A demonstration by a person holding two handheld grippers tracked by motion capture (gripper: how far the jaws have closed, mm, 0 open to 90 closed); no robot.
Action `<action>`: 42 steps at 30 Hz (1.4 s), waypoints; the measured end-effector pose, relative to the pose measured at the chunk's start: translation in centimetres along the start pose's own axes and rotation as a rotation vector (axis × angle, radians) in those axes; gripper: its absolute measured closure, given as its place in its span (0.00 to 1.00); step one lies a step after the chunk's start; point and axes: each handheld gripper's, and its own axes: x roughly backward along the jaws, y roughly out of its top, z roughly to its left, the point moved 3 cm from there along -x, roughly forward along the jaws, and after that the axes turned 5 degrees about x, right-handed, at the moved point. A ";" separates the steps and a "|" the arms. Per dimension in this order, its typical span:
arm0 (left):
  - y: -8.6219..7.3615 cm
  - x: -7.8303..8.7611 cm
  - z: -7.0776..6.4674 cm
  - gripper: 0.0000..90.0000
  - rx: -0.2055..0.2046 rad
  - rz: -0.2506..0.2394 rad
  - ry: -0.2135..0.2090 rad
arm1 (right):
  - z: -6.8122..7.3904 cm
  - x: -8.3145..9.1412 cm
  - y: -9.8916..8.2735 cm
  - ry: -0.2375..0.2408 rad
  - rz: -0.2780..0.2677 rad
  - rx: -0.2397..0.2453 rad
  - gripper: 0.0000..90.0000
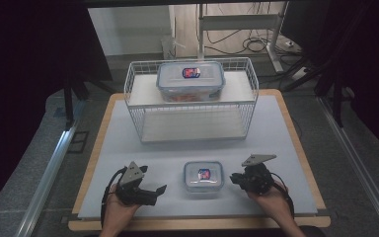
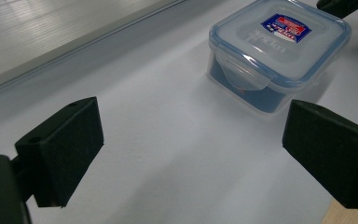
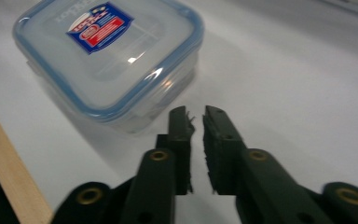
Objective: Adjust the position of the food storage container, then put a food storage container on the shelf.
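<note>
Flanking the small square clear plastic container with the blue-rimmed lid (image 1: 203, 176), the left gripper (image 1: 159, 190) is held spread, the right gripper (image 3: 195, 122) nearly pressed together with nothing pinched; its jaws should be widened before the box is squarely approached.

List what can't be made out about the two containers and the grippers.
- Small box: label print too small in the high view, blurred in the right gripper view; contents blurred behind the frosted walls.
- Large box in the wire basket: contents show as a reddish blur through wires and wall.
- Right gripper: jaw tips too small and dark in the high view.
- Left gripper: right jaw cut by its view's edge.
</note>
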 end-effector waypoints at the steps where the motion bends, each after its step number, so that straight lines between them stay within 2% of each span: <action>1: 0.0 0.0 0.0 0.06 0.000 0.000 0.000 | -0.2 0.0 0.2 -0.006 -0.001 0.004 0.83; 3: 0.0 -0.1 -0.2 0.06 0.003 0.000 -0.001 | -0.5 0.1 0.6 -0.009 -0.011 0.008 0.74; 7: 0.0 -0.4 -0.4 0.06 0.008 0.030 0.001 | -1.0 0.2 1.2 -0.015 -0.032 0.014 0.62; 10: 0.1 -0.5 -0.6 0.06 0.015 0.035 0.003 | -1.1 0.4 1.3 -0.021 -0.053 0.015 0.54; 13: 0.0 -0.5 -0.6 0.06 0.013 0.036 0.007 | -1.2 0.6 1.1 -0.028 -0.080 0.017 0.45; 18: -0.1 -0.5 -0.4 0.06 0.020 0.035 0.001 | -1.3 0.7 0.5 -0.014 -0.121 0.019 0.28; 19: -0.1 -0.5 -0.4 0.06 0.025 0.036 -0.001 | -1.3 0.6 0.4 -0.005 -0.130 0.019 0.22; 20: -0.2 -0.5 -0.4 0.06 0.028 0.039 -0.004 | -1.2 0.6 0.2 0.003 -0.133 0.020 0.17; 23: -0.2 -0.6 -0.4 0.06 0.020 0.042 -0.005 | -1.1 0.4 -0.4 0.002 -0.124 0.030 0.09; 30: -0.3 -0.6 -0.3 0.06 0.020 0.046 -0.003 | -1.0 0.4 -0.7 -0.003 -0.128 0.051 0.07; 42: -0.5 -0.8 -0.2 0.06 0.027 0.062 -0.006 | -1.3 0.3 -0.9 -0.025 -0.132 0.049 0.06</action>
